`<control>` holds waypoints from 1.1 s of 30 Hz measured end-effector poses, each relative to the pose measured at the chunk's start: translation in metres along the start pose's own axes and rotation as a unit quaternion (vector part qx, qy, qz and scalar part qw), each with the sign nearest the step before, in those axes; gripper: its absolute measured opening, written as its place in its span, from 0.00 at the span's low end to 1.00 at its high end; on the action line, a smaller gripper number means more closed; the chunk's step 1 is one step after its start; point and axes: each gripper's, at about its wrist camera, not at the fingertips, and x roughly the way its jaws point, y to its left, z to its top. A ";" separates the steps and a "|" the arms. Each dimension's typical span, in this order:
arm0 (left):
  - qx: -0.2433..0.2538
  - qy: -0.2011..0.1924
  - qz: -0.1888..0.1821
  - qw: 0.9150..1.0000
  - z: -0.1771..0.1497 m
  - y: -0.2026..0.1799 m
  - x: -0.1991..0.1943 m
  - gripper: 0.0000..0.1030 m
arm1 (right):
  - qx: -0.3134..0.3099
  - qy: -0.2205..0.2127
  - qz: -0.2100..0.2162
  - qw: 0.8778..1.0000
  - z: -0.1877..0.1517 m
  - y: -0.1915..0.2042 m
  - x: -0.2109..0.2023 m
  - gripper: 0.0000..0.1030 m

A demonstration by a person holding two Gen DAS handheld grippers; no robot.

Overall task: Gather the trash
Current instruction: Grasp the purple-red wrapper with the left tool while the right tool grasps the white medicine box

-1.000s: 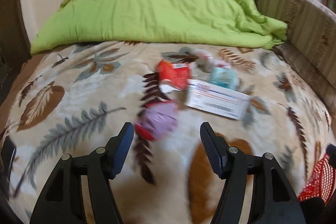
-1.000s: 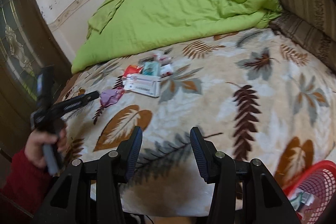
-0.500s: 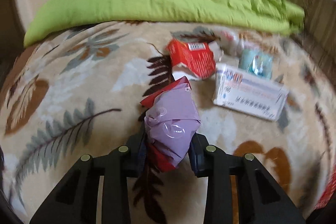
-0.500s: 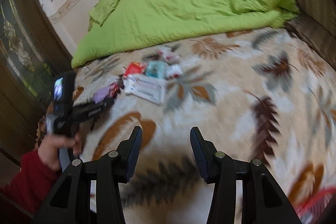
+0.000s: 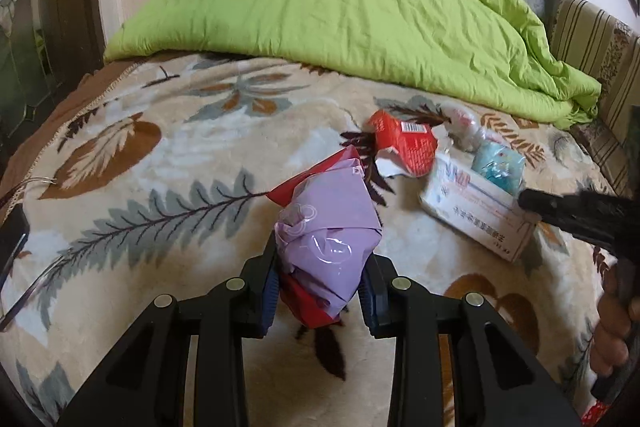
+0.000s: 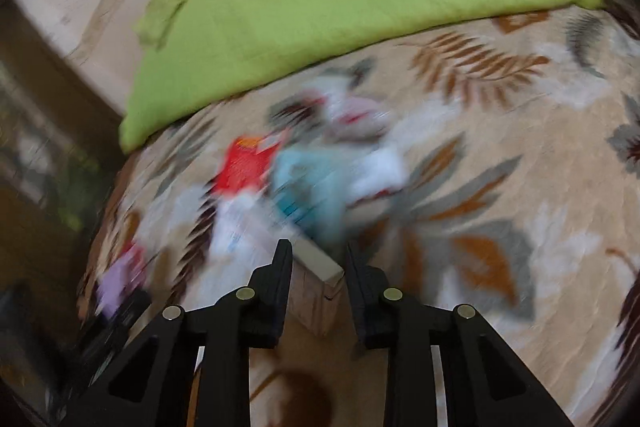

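Left tongs (image 5: 318, 285) are clamped on the crinkly lilac-and-red plastic wrapper (image 5: 330, 233), low over the leaf-print bed blanket (image 5: 140, 179). Right tongs (image 6: 318, 275) sit apart, straddling a corner of the white cardboard box (image 6: 316, 263). Slick film could slip out. Green quilt (image 5: 352, 11) beyond.

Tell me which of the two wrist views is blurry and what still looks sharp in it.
Right wrist view: heavy motion smear over the trash pile and blanket; only the right hand-held gripper is crisp. Left wrist view: sharp, purple packet clear in the left hand-held gripper, with fisheye bending at the edges.
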 end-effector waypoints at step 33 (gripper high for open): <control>-0.034 -0.008 0.017 0.999 0.006 0.025 0.000 0.31 | -0.289 0.044 -0.052 0.955 -0.067 0.098 0.055 0.63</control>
